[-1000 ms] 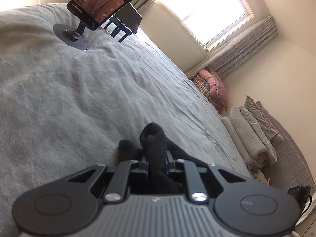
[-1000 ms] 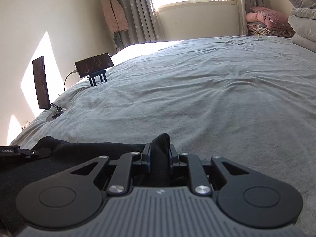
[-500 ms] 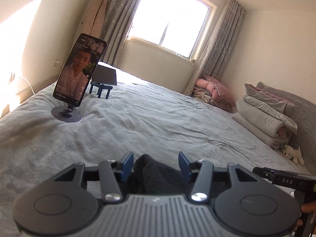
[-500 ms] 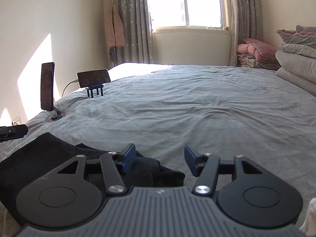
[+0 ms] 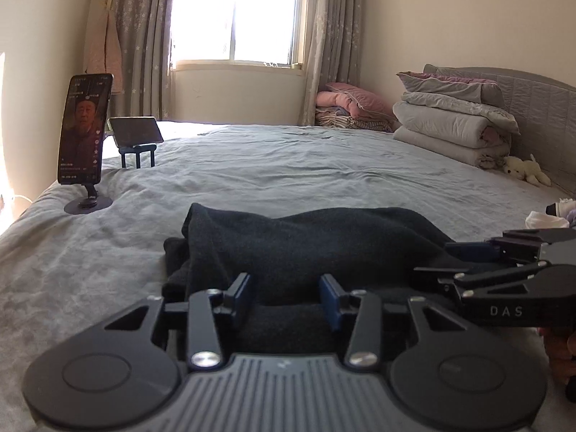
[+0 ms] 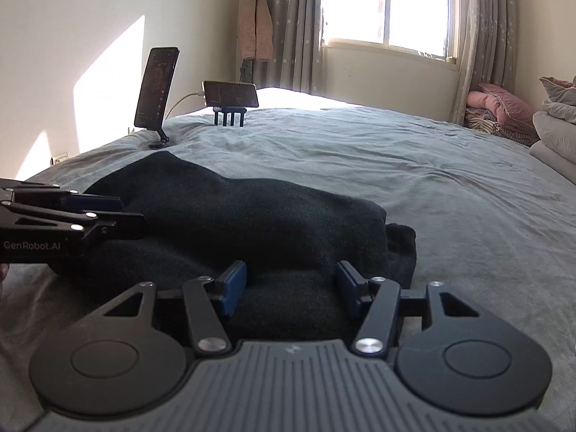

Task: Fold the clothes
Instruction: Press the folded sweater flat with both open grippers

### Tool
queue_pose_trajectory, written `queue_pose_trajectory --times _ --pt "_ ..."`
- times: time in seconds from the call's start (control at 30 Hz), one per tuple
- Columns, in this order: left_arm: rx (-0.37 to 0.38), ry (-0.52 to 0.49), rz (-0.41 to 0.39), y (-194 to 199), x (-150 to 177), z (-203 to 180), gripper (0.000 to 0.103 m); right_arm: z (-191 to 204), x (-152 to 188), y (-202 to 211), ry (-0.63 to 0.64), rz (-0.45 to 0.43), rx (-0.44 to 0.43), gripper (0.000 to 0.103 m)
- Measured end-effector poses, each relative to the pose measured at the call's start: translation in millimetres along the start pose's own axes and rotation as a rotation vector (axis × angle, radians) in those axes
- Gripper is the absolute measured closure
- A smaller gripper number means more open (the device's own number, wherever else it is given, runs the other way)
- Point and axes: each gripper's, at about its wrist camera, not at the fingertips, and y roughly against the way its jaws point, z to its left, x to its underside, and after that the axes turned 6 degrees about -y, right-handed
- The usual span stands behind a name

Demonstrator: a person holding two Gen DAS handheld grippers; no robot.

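A black garment (image 5: 306,244) lies folded in a thick bundle on the grey bed (image 5: 288,172); it also shows in the right wrist view (image 6: 234,216). My left gripper (image 5: 286,297) is open, its blue-padded fingers apart over the near edge of the garment, holding nothing. My right gripper (image 6: 289,286) is open too, over the garment's near right part. The right gripper appears at the right of the left wrist view (image 5: 504,280), and the left gripper at the left of the right wrist view (image 6: 64,216).
A phone on a round stand (image 5: 84,129) and a second phone on a small stand (image 5: 136,133) sit at the bed's far left. Folded quilts (image 5: 453,126), pink bedding (image 5: 352,108) and a plush toy (image 5: 525,171) lie by the headboard. A window with curtains is behind.
Both grippers let go of the black garment and opened, then drew back. The garment now lies folded on the bed in front of them.
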Motion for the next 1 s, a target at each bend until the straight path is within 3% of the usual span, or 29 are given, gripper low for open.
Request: queue_pose_trajectory --times 0.17,0.33,0.5,0.63,0.7,0.77,0.8,0.83,0.87,0.97,1.0 --pt "-0.032 -0.027 0.011 -4.0 -2.1 -6.6 0.060 16.6 3.4 -6.8 0.091 0.004 0.068 0.042" --pt "-0.047 -0.111 -0.043 15.8 -16.3 -15.5 0.060 -5.5 -8.4 13.5 -0.022 -0.057 -0.002 0.042" --pt "-0.056 -0.122 -0.066 4.7 -40.5 -8.7 0.060 -30.4 -33.2 2.0 -0.076 -0.099 0.035 0.042" --pt "-0.143 -0.085 0.000 -28.1 -51.6 9.5 0.060 -62.7 -48.0 -27.7 -0.210 -0.052 0.022 0.060" --pt "-0.178 -0.013 0.050 -43.8 -52.3 26.6 0.061 -72.4 -50.2 -43.0 -0.254 -0.011 -0.004 0.062" --pt "-0.167 0.060 0.098 -55.1 -49.4 39.7 0.064 -78.3 -50.7 -56.6 -0.280 0.029 -0.029 0.074" --pt "-0.147 0.103 0.124 -60.6 -46.1 46.2 0.083 -77.2 -48.9 -60.1 -0.278 0.045 -0.034 0.080" --pt "-0.143 0.124 0.118 -61.8 -41.6 47.6 0.087 -74.4 -47.4 -61.2 -0.266 0.046 -0.026 0.092" --pt "-0.142 0.138 0.103 -61.7 -36.7 47.5 0.090 -68.5 -46.4 -57.0 -0.236 0.012 0.010 0.095" --pt "-0.203 0.044 0.035 -55.9 -31.0 34.3 0.091 -49.1 -42.4 -39.1 -0.125 -0.118 0.111 0.098" --pt "-0.225 0.018 0.026 -56.1 -29.0 30.8 0.089 -46.6 -39.5 -45.1 -0.101 -0.091 0.140 0.098"
